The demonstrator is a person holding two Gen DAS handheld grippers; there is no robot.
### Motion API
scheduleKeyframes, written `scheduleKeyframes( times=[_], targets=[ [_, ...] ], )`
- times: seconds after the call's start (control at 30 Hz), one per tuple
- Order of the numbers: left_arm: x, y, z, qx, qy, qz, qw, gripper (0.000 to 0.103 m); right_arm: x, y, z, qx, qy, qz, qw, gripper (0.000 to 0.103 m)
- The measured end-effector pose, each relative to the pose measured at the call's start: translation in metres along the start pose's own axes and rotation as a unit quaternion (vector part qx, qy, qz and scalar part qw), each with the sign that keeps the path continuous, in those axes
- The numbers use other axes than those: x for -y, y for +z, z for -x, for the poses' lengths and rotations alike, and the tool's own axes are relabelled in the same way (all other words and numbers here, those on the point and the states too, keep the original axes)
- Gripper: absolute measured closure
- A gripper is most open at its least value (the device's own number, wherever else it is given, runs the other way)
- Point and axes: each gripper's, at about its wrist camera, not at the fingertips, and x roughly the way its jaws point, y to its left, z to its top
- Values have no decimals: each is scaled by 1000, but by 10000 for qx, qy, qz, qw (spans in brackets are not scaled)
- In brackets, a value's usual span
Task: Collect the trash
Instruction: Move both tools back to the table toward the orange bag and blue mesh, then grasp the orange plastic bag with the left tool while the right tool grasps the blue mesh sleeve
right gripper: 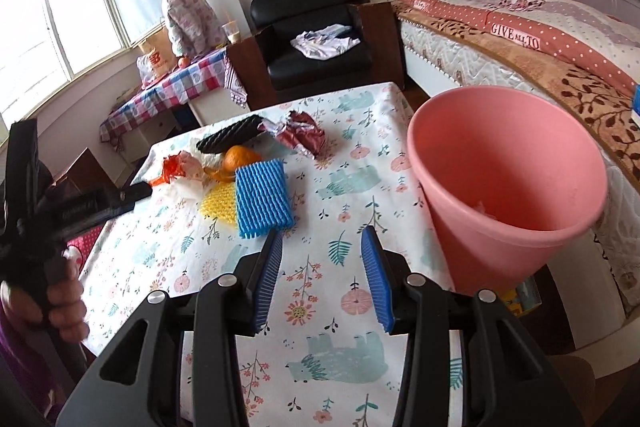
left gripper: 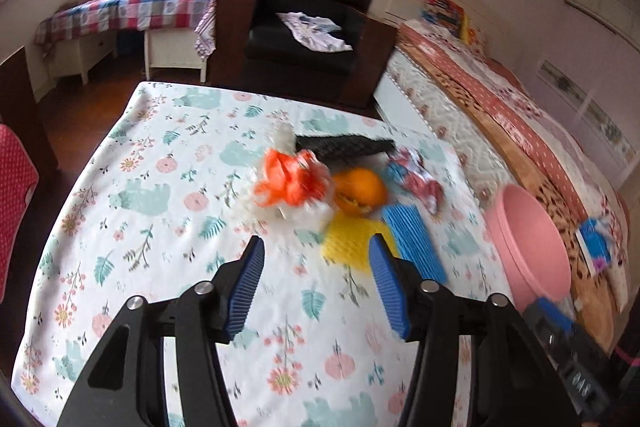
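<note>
Bedroom setting; a floral-cloth surface (right gripper: 304, 291) carries a cluster of trash at its far middle. Blue foam net (right gripper: 262, 198), ribbed, soft, rectangular, lies long axis running away from the right hand-held gripper (right gripper: 322, 269), just ahead and slightly left of its wide, empty jaws. Yellow net (right gripper: 219, 203) touches its left edge. Behind: orange peel (right gripper: 239, 158), crumpled orange-and-white wrapper (right gripper: 182, 169), black net roll (right gripper: 234, 135), creased foil wrapper (right gripper: 304, 135). Left hand-held gripper (left gripper: 318, 277), also wide and empty, faces the orange wrapper (left gripper: 292, 179) close ahead. Pink bin (right gripper: 508, 183), smooth plastic, stands off the surface's right edge, nearer the right gripper; a pale scrap seems to lie inside.
</note>
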Motion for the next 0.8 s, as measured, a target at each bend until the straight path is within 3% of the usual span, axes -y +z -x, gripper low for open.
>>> scheduleKeyframes(
  times=[0.4, 0.6, 0.67, 0.8],
  targets=[
    [-4, 44, -55, -48, 758, 53, 9971, 45, -19, 18, -35, -316, 393, 180, 9986, 61],
    [-6, 50, -68, -85, 697, -132, 9974, 46, -25, 21, -51, -427, 487, 203, 9977, 61],
    [-3, 50, -68, -84, 529, -175, 9984, 62, -26, 21, -55, -489, 488, 197, 9974, 61],
    [4, 48, -64, 12, 466, -373, 9982, 74, -29, 22, -60, -540, 488, 237, 9971, 61]
  ],
)
